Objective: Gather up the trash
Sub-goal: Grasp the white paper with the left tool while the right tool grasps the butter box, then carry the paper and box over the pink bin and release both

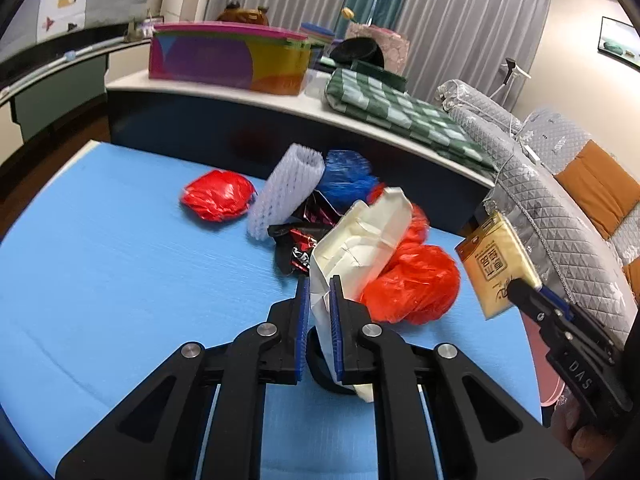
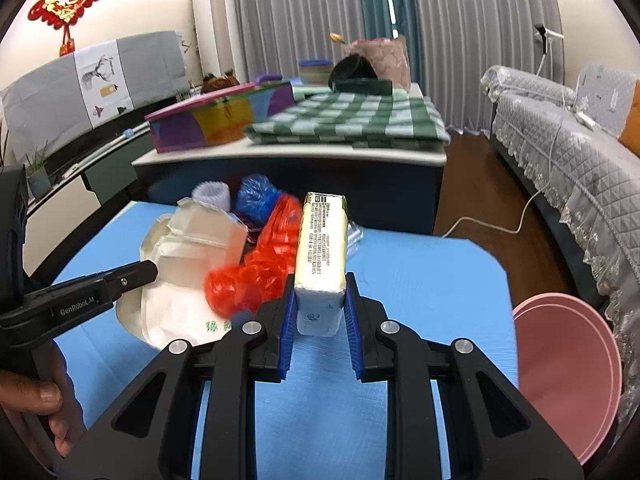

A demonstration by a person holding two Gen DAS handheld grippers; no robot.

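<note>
Trash lies heaped on the far half of the blue worktop (image 1: 100, 280). Off its near right corner sits a pink basin (image 2: 568, 376). Largest in the pile is a crumpled white paper bag (image 1: 360, 240), clamped at its near end by the left claw (image 1: 319, 320). Just right of it lies a red plastic bag (image 1: 416, 284). A white foam net sleeve (image 1: 284, 196) leans at the far left. The right claw (image 2: 319, 320) is closed on a yellow tissue pack (image 2: 322, 256), held above the worktop.
</note>
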